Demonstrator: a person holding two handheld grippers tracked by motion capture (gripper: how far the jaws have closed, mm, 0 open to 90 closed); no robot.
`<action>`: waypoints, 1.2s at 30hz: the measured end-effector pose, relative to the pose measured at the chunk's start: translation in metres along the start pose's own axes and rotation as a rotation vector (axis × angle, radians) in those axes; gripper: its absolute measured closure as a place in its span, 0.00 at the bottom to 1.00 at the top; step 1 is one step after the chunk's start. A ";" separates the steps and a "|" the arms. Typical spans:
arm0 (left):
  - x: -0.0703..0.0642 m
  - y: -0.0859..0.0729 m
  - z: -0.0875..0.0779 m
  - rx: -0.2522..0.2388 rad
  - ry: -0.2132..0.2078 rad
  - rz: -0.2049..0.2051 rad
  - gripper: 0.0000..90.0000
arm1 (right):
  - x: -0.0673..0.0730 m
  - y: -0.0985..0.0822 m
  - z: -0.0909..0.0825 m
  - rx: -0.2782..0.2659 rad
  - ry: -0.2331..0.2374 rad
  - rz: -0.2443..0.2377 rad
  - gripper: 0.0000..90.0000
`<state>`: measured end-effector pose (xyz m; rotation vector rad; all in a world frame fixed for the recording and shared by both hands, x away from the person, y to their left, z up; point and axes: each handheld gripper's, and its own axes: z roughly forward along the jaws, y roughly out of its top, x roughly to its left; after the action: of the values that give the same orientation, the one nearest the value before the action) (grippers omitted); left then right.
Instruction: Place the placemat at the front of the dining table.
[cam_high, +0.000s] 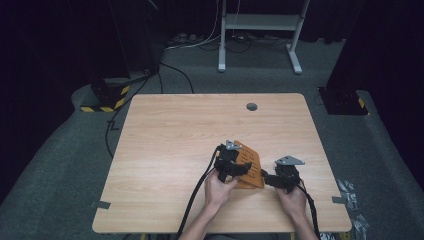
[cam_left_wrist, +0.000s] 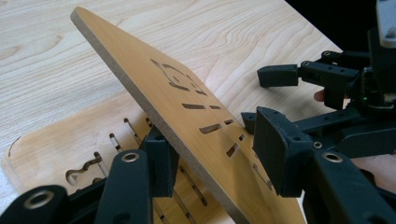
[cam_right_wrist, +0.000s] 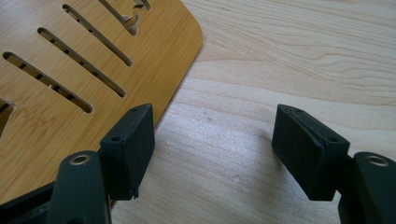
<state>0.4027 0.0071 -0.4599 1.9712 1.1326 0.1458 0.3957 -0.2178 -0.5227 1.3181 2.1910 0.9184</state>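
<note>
Right gripper (cam_right_wrist: 212, 149): near right of table (cam_high: 165, 130), jaws apart, nothing between, beside the lower board's corner. Left gripper (cam_left_wrist: 210, 154): jaws straddle the tilted upper slotted board (cam_left_wrist: 154, 88); whether both pads press it cannot be told. Lower slotted board (cam_left_wrist: 56, 144): flat beneath, near-centre.

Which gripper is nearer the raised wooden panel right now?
Left. The left gripper straddles the tilted upper panel, jaws on either side. The right gripper sits open beside the boards' corner.
</note>
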 end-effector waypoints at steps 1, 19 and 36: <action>0.000 0.000 0.000 0.001 0.000 0.001 0.57 | 0.000 0.000 0.000 0.000 0.000 0.000 0.33; -0.007 0.001 -0.004 -0.044 -0.037 -0.015 0.72 | 0.001 0.000 0.000 -0.006 -0.006 0.001 0.33; -0.014 0.004 -0.012 -0.042 -0.081 -0.035 0.78 | 0.002 -0.001 -0.001 -0.006 -0.021 -0.021 0.32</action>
<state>0.3919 0.0029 -0.4455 1.9018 1.1024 0.0698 0.3941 -0.2165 -0.5226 1.2941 2.1802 0.8995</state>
